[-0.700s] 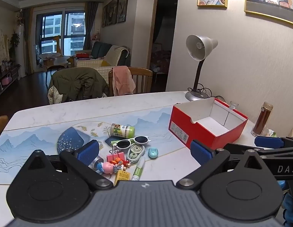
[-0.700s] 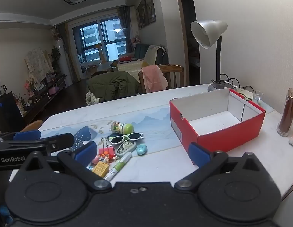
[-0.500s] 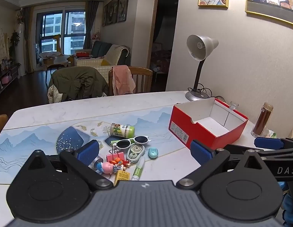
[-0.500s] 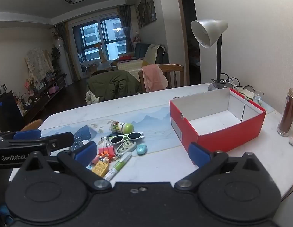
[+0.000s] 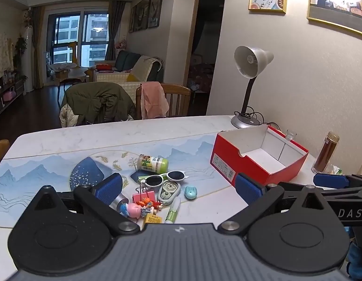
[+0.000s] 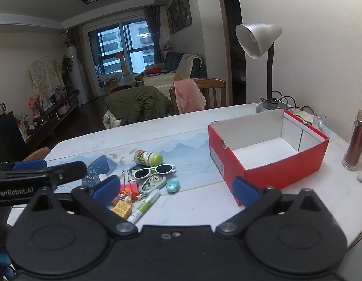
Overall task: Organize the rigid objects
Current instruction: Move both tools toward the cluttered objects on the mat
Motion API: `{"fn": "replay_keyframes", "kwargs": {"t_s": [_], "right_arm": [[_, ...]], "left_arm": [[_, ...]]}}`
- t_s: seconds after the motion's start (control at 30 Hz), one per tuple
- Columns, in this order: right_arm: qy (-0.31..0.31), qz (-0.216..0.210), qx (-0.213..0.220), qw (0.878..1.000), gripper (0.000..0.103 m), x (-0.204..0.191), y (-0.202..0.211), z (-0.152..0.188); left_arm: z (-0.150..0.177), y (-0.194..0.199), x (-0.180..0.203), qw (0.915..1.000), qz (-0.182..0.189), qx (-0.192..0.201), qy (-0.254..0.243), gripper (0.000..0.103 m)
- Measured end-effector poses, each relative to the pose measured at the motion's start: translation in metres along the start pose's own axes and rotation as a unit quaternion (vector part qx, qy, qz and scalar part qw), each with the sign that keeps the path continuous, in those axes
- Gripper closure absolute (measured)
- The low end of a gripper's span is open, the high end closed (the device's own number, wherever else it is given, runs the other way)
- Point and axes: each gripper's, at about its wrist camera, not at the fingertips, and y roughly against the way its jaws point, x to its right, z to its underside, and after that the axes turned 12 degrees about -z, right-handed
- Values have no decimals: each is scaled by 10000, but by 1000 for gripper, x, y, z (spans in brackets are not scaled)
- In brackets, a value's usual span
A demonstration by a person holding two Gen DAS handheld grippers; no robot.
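Observation:
A heap of small objects lies on the table mat: white sunglasses (image 5: 164,178) (image 6: 154,171), a green-capped bottle (image 5: 152,162) (image 6: 148,158), a correction tape (image 5: 168,190), a teal toy (image 5: 190,192) (image 6: 173,186), a green marker (image 5: 173,212) (image 6: 144,205), a pink clip (image 5: 143,195), a pig figure (image 5: 133,208) and a yellow box (image 6: 122,208). An empty red box (image 5: 237,161) (image 6: 269,171) stands to the right. My left gripper (image 5: 178,188) and right gripper (image 6: 175,189) are both open and empty, above the table's near side.
A desk lamp (image 5: 247,75) (image 6: 262,46) stands behind the red box by the wall. A brown jar (image 5: 326,154) (image 6: 356,140) and a small glass (image 6: 319,119) stand right of the box. Chairs with a green jacket (image 5: 99,103) and pink cloth are beyond the far edge.

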Motion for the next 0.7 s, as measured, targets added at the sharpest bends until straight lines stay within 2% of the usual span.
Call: {"fn": "replay_keyframes", "kwargs": {"t_s": [0.43,0.7], "right_arm": [[86,-54,-100,9999,2,0,-13,-9],[163,-127,-177,9996,5,0,-24,-13]], "left_arm": [[2,-9,-5,9999,-8,-86,75,0],[0,-23,-12,9994,-205,-215,168,0]]}}
